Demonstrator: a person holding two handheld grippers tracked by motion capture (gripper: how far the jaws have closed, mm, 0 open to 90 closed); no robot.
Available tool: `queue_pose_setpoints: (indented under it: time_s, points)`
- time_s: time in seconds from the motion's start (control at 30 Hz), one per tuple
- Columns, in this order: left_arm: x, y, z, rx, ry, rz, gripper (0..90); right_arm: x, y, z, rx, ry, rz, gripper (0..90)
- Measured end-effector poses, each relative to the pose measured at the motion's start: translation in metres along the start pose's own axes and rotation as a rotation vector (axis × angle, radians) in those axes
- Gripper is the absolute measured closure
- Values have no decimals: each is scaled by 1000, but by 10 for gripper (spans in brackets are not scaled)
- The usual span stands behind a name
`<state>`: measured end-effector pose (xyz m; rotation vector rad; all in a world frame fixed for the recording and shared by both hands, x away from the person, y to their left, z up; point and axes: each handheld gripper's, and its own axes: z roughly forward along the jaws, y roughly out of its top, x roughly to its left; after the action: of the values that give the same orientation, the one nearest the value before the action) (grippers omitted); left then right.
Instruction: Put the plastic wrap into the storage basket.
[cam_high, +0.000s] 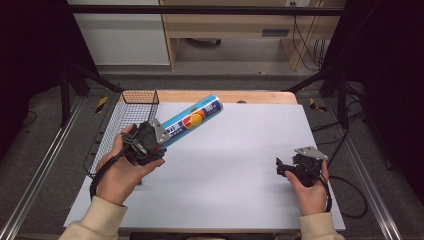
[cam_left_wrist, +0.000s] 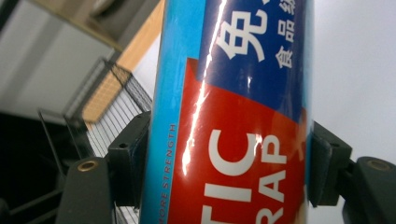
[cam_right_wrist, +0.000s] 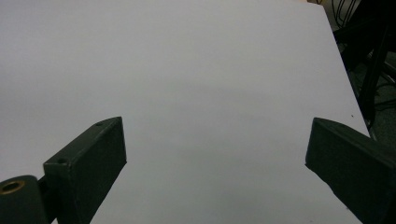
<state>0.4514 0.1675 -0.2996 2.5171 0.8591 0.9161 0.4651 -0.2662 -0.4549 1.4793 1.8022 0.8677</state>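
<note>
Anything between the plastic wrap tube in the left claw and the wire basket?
Nothing visible. The left claw is shut on the plastic wrap tube, held tilted above the table beside the wire basket. The basket's open top looks unobstructed; its interior looks empty.

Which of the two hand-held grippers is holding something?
The left hand-held gripper: its jaws clamp the blue plastic wrap tube, while the right hand-held gripper stands open above the table.

Light blue tube (cam_high: 192, 121) with dark blue and red panels, white lettering, an orange spot. Black wire basket (cam_high: 131, 106); pale grey-white table (cam_high: 235, 165) with a wooden edge. Black grippers, cream sleeves (cam_high: 102, 220).
</note>
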Motion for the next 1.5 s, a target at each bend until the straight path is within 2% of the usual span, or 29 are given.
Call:
queue_pose_setpoints:
  time_s: [0.03,0.07,0.1,0.13,0.2,0.23,0.4,0.43,0.47,0.5,0.83,1.2,1.33,1.43,1.5]
  points:
    - [3,-3,1,28,-1,-51,303,0,0,0,0,-5,5,58]
    - [3,-3,1,28,-1,-51,304,0,0,0,0,-5,5,58]
    - [6,-6,2,61,30,-62,303,0,0,0,1,-7,6,57]
    - [6,-6,2,61,30,-62,304,0,0,0,1,-7,6,57]
    - [10,-10,3,84,42,-86,304,-1,-1,1,3,-7,8,58]
    - [15,-15,2,86,46,-119,304,-1,-1,1,7,-8,6,58]
    - [23,-25,-2,118,76,-150,305,-1,-2,2,16,1,3,59]
    - [25,-29,-4,137,93,-168,305,-1,-2,3,17,5,2,61]
    - [26,-31,-5,144,94,-171,306,-1,-2,3,17,5,1,61]
    - [27,-33,-5,137,97,-189,306,-1,-2,4,18,4,-1,62]
    - [35,-47,-2,158,83,-222,307,-1,-2,3,26,5,8,67]
    - [37,-54,0,179,82,-249,309,-2,-3,3,28,8,6,68]
    - [37,-58,4,200,81,-260,310,-1,-3,3,28,11,8,68]
    - [39,-60,8,238,82,-250,311,-2,-3,3,26,11,11,68]
    - [41,-62,10,240,82,-259,311,-2,-3,3,27,11,10,68]
